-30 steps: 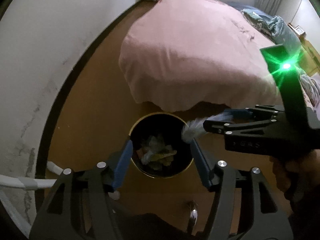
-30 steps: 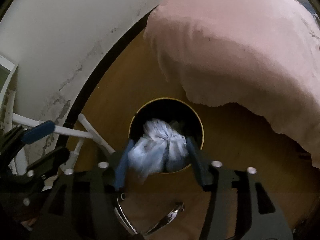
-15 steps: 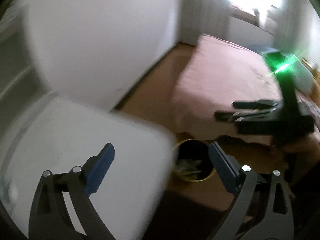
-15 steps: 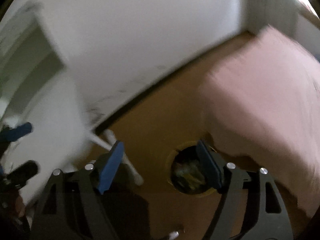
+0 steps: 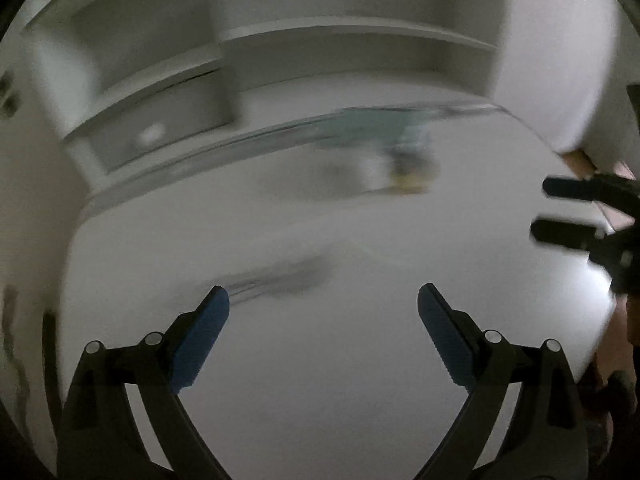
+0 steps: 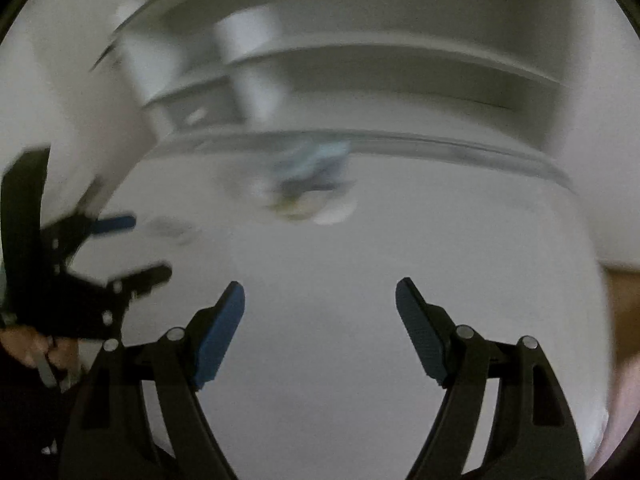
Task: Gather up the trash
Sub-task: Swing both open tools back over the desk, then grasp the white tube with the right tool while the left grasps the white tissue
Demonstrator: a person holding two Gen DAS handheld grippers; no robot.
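Now both grippers (image 5: 323, 300) (image 6: 320, 294) gape empty over white desk (image 5: 360, 360)

A white worktop (image 5: 360, 360) fills most of both wrist views, its rounded far edge curving beneath white shelves (image 5: 340, 40). Toward the far side lies a blurred bluish and yellowish heap of trash (image 6: 312, 184), too smeared to identify. Nearer and to the left sits a dark smudge (image 5: 280, 280), equally unclear. Brown floor (image 6: 624, 292) shows past the right edge.
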